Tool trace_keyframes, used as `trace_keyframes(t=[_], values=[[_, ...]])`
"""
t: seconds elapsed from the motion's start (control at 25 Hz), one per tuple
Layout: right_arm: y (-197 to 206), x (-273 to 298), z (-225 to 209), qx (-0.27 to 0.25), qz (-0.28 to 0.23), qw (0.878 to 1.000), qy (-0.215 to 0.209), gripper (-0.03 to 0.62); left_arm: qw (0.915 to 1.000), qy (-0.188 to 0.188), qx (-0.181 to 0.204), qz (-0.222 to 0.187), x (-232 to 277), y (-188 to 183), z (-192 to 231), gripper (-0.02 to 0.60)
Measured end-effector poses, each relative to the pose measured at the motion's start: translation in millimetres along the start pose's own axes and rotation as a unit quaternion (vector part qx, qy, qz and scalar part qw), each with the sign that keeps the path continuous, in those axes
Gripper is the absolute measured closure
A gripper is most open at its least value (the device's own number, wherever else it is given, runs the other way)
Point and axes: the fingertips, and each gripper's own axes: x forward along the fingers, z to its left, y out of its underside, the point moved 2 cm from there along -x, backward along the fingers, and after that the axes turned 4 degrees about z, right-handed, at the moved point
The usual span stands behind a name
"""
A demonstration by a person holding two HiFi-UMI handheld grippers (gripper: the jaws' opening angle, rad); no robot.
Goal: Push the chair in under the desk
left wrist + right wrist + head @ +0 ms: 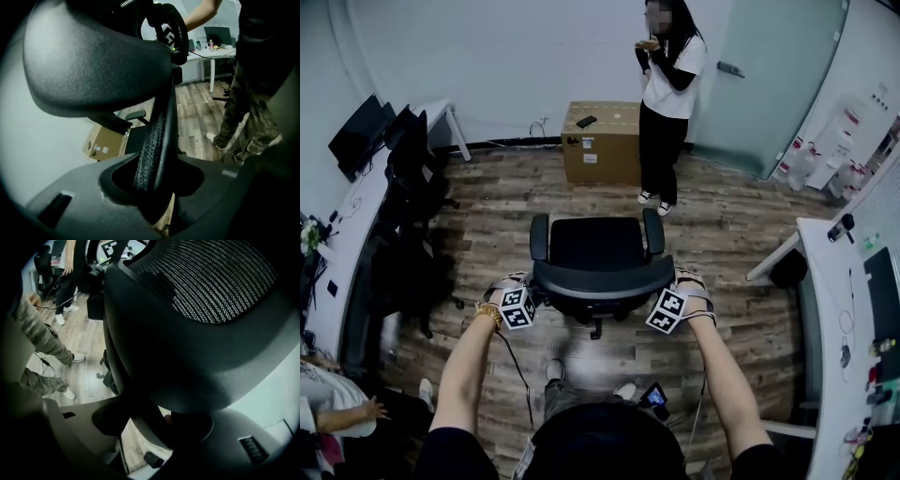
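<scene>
One cardboard box (pixel 600 150) beyond the chair (pixel 598 246)

No legible txt anywhere. Cardboard box (pixel 600 142) has white labels on its front, print too small to read. Marker cubes (pixel 517 308) show b/w square patterns only, no letters or nos. White containers (pixel 848 173) at far right, labels blurred.
</scene>
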Motion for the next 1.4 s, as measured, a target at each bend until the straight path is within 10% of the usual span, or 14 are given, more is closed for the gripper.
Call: trace_keyframes(t=[1.4], values=[[134.3,-20.2,-0.2,0.128,0.121,0.984,0.02,0.322,0.9897,0.039,0.122,-0.063,74.4,-122.9,35.1,0.422]])
